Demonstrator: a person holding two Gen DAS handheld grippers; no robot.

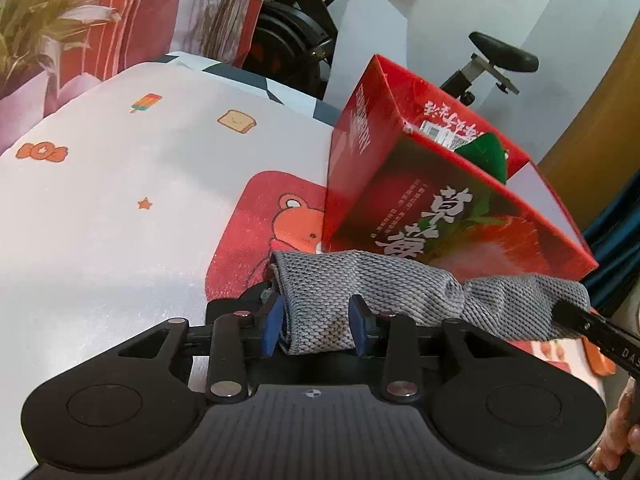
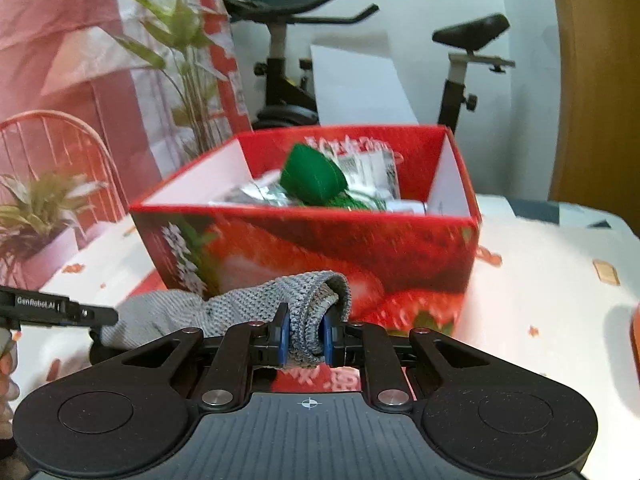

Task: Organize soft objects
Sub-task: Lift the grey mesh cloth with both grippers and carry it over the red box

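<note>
Two grippers hold one grey knitted sock stretched between them, just in front of a red strawberry-printed box. My left gripper clamps one end of the sock between its blue pads; my right gripper pinches the other end, bunched into a fold between its own blue pads. In the left wrist view the right gripper's black tip shows at the sock's far end. The box is open at the top and sits on a white cloth printed with small sweets, toast and stars. Inside the box lie a green soft item and a silvery printed packet. A red towel with a cartoon bear lies flat under the sock and touches the box. Behind stand an exercise bike and a potted plant.
</note>
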